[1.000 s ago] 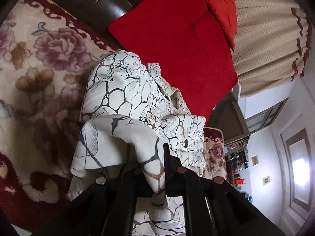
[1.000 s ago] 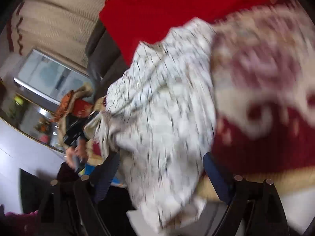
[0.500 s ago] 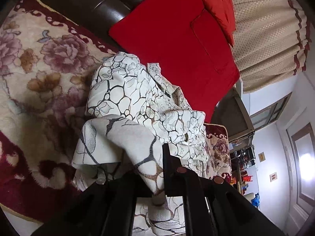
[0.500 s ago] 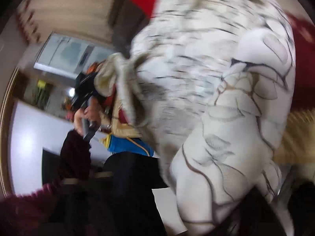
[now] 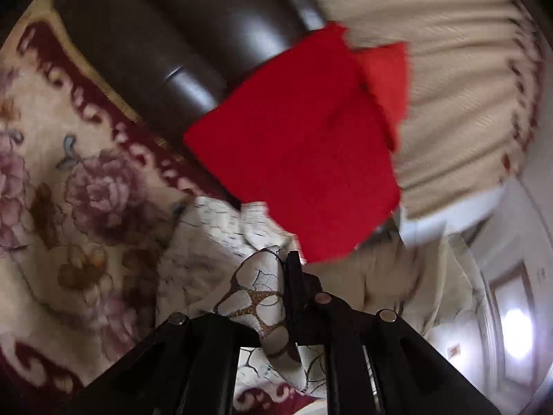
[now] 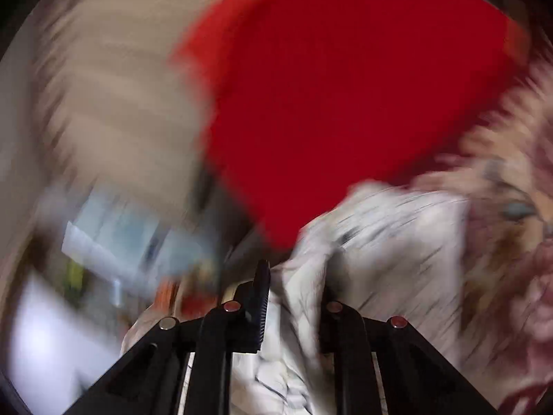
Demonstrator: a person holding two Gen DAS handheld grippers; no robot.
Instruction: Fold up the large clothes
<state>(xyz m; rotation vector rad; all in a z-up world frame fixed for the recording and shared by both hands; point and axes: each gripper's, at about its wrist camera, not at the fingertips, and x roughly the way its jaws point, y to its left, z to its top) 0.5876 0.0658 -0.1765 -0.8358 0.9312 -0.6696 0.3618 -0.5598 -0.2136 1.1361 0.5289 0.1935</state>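
Garment (image 5: 255,297) pinched by left claw (image 5: 273,297) | right claw (image 6: 293,297) pinching it too

Streaking heavily with motion blur across the right wrist view, smearing the red cushion (image 6: 345,97) and the curtain (image 6: 103,86) into soft bands. Staying sharp only on the black fingers (image 6: 261,297) near the lens. Blurring more mildly in the left wrist view, softening the floral rug (image 5: 86,190). Glowing from a bright light (image 5: 515,328) at lower right. Glinting on the dark sofa (image 5: 193,52). Bending and darkening toward the fisheye rims.
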